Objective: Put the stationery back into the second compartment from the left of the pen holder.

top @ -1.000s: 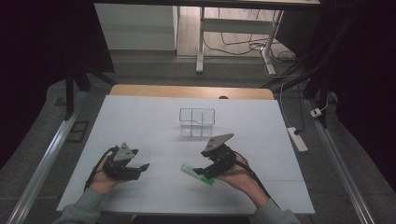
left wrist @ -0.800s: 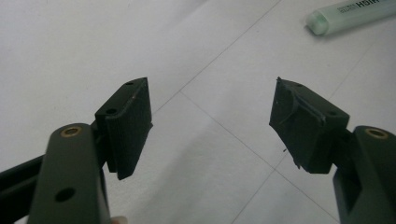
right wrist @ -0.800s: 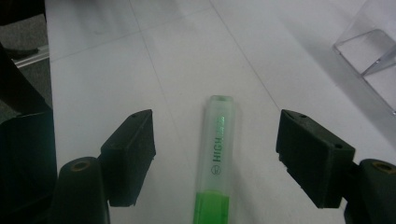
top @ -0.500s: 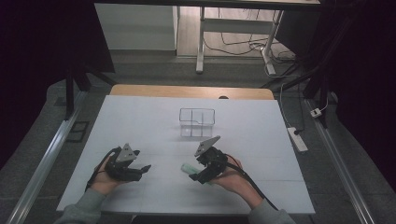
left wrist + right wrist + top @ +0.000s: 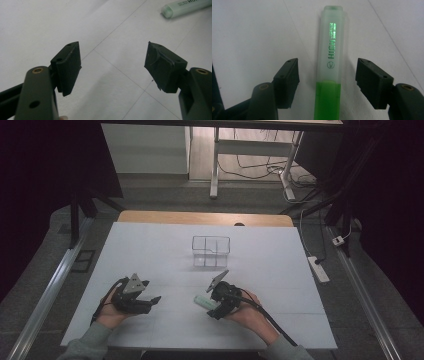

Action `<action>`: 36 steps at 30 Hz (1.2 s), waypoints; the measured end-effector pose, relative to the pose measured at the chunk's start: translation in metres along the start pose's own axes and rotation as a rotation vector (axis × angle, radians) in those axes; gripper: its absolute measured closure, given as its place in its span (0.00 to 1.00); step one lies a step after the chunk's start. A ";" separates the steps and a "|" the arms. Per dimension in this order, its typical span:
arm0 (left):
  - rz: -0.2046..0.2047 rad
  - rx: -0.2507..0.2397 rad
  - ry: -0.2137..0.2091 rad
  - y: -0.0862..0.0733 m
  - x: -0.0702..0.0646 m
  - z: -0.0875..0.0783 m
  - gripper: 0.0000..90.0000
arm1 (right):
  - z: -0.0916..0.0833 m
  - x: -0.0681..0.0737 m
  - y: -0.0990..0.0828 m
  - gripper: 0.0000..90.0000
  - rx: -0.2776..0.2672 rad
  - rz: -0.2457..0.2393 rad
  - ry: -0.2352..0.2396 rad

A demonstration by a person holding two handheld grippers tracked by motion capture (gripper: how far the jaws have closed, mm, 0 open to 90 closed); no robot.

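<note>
A green highlighter (image 5: 203, 301) with a frosted cap lies flat on the white table (image 5: 150, 250), near the front. My right gripper (image 5: 212, 309) is low over it. In the right gripper view the highlighter (image 5: 330, 57) runs lengthwise between the jaws of the right gripper (image 5: 327, 75). A gap shows on each side, so neither pad touches it. These jaws have just been closing. My left gripper (image 5: 152, 301) rests at the front left, open with nothing between its fingers. In the left gripper view the left gripper (image 5: 112, 67) stands wide, with the highlighter's cap end (image 5: 185, 7) far off at top right.
A clear two-compartment box (image 5: 211, 251) stands in the middle of the table, beyond the right gripper. A white power strip (image 5: 318, 269) lies on the floor off the table's right edge. Table legs and cables stand behind the far edge.
My right gripper has moved left and down until its jaws sit on either side of the highlighter, and they now stand narrower. The left gripper has kept still.
</note>
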State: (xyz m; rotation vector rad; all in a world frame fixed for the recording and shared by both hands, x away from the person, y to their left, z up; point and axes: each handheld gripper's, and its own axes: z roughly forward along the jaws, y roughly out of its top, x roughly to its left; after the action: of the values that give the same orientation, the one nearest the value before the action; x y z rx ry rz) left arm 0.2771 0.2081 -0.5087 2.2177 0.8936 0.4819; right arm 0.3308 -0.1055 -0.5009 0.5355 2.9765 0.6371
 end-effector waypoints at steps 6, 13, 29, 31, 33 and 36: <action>0.000 -0.001 0.001 0.000 0.000 0.000 0.32 | 0.004 0.000 -0.001 0.52 0.043 -0.011 -0.023; 0.004 0.008 0.001 0.000 0.000 0.002 0.32 | 0.003 -0.001 -0.002 0.71 0.050 0.000 -0.056; 0.006 0.015 0.005 0.000 0.000 0.003 0.32 | -0.010 0.002 -0.001 0.74 -0.003 -0.033 -0.040; 0.008 0.015 0.003 0.000 0.000 0.004 0.32 | -0.018 0.002 -0.001 0.74 -0.030 -0.043 -0.044; 0.011 0.016 0.003 0.001 -0.001 0.004 0.32 | -0.026 0.002 0.000 0.74 -0.055 -0.054 -0.055; 0.012 0.015 0.003 0.001 -0.001 0.004 0.32 | -0.038 0.000 -0.001 0.74 -0.084 -0.061 -0.067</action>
State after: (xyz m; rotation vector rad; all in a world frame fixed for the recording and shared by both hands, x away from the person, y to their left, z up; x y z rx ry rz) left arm 0.2789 0.2049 -0.5111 2.2379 0.8884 0.4856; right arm 0.3262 -0.1214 -0.4670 0.4491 2.8762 0.7200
